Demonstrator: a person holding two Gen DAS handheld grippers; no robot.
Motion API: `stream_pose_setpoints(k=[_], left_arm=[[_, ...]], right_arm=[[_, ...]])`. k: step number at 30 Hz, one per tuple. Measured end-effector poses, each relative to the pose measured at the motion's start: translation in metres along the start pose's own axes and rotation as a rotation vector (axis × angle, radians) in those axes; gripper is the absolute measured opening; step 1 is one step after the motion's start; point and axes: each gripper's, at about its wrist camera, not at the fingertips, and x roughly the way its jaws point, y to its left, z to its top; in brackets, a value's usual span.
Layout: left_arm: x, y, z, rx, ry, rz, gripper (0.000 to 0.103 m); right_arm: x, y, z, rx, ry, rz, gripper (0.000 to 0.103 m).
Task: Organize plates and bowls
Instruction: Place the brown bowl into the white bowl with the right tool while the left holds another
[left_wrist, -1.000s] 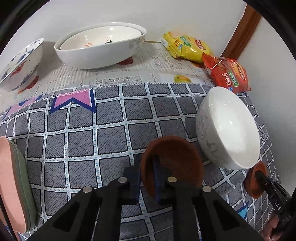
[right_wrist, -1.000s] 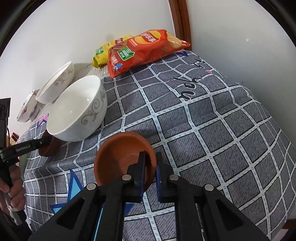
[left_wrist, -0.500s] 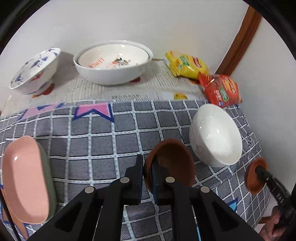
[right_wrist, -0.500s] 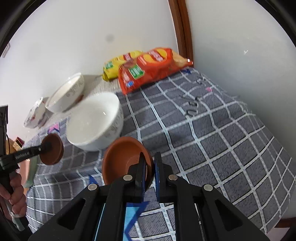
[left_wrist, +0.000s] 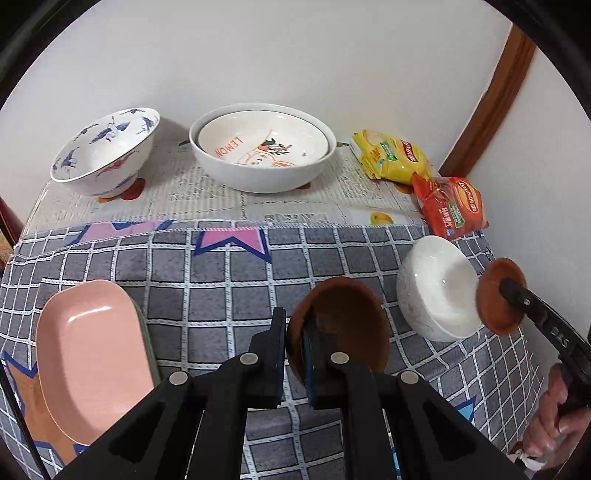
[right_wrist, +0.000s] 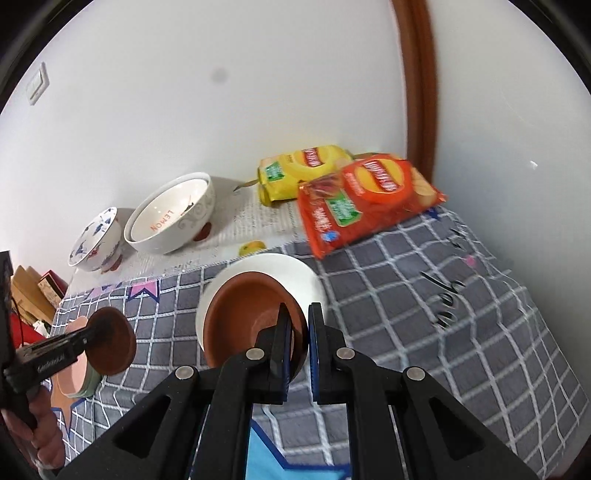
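Transport step: left gripper (left_wrist: 294, 363) was clamped on a brown bowl (left_wrist: 343, 325) at lower centre, right gripper (right_wrist: 298, 349) clamped on a second brown bowl (right_wrist: 251, 321), both lifted over the checked cloth (left_wrist: 207, 280). Right's bowl hung over the white bowl (left_wrist: 436, 288); next move likely needed nesting the two brown ones, rims aligned.

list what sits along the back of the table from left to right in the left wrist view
blue-patterned bowl → large white bowl with the lemon dish nested inside → yellow snack bag → red snack bag
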Motion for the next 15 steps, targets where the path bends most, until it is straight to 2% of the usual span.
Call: stream_pose_setpoints(k=[6, 15], left_arm=[[0.007, 0.008, 0.005, -0.011, 0.001, -0.006, 0.008], [0.024, 0.005, 0.007, 0.003, 0.014, -0.03, 0.009]], right_arm=[[0.038, 0.017, 0.005, -0.046, 0.055, -0.022, 0.009], [0.077, 0.017, 0.004, -0.07, 0.134, -0.066, 0.009]])
